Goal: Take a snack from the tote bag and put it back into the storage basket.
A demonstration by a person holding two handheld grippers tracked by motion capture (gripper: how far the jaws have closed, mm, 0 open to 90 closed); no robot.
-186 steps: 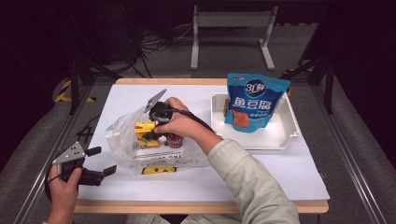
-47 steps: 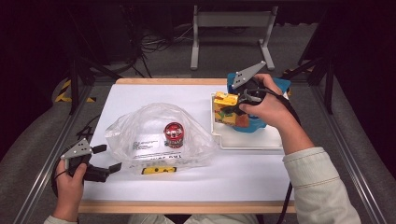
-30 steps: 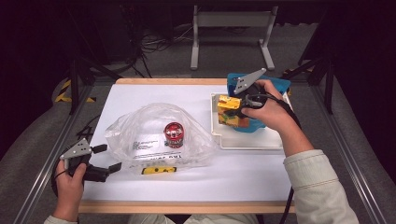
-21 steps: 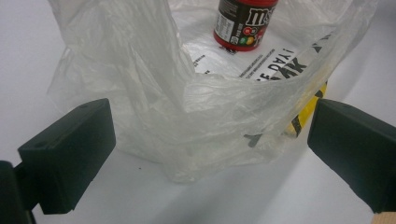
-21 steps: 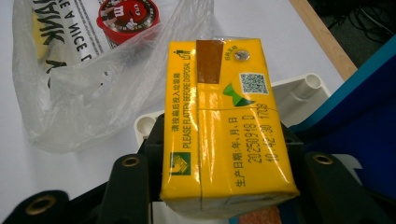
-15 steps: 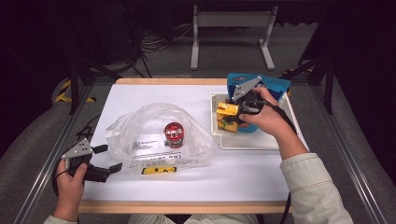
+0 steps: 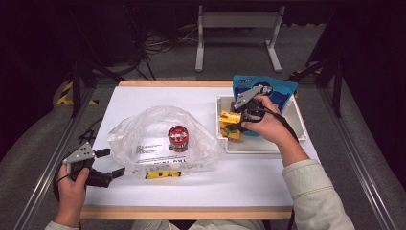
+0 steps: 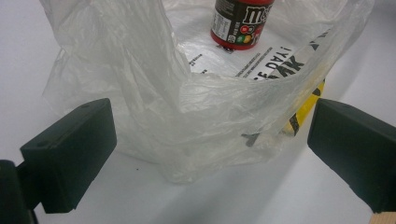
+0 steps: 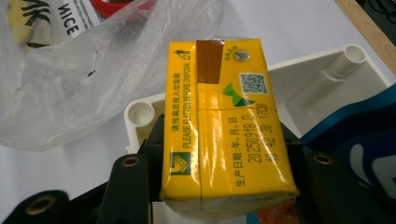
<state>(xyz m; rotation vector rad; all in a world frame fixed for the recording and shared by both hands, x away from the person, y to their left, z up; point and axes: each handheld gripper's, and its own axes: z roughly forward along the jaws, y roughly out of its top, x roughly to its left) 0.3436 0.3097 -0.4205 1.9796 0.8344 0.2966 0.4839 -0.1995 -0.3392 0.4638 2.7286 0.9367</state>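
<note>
Right tongs (image 7: pixel 235 120) clamped on a yellow drink carton (image 7: pixel 230 118), jaws pressed against its two sides in the right gripper view, carton (image 9: pixel 224 121) lying flat between them with printed date and a foil straw hole facing up. In the high view the carton sits over the left part of the white tray (image 7: pixel 292 114), just above or touching a second yellow item beneath it, contact cannot be told. Blue snack bag (image 7: pixel 264 88) stands in the far part of the tray, right behind the right hand (image 7: pixel 265 125). Tray rim and a corner post show past the carton in the right gripper view (image 9: pixel 140 114), blue bag at the right edge there (image 9: pixel 359 140). Left tongs (image 7: pixel 107 163) open, jaws wide apart and holding nothing, resting low near the front left corner of the worktop (image 7: pixel 143 98). In the left gripper view the jaws frame the near edge of a clear plastic bag (image 8: pixel 187 116), not touching it. Plastic bag (image 7: pixel 163 143) lies crumpled in the middle of the worktop, left of the tray and just beside it. A small dark red-capped candy tub (image 7: pixel 178 139) stands upright inside the bag, also seen at the top of the left gripper view (image 8: pixel 240 23). Yellow label strip (image 7: pixel 163 175) on the bag's near edge
</note>
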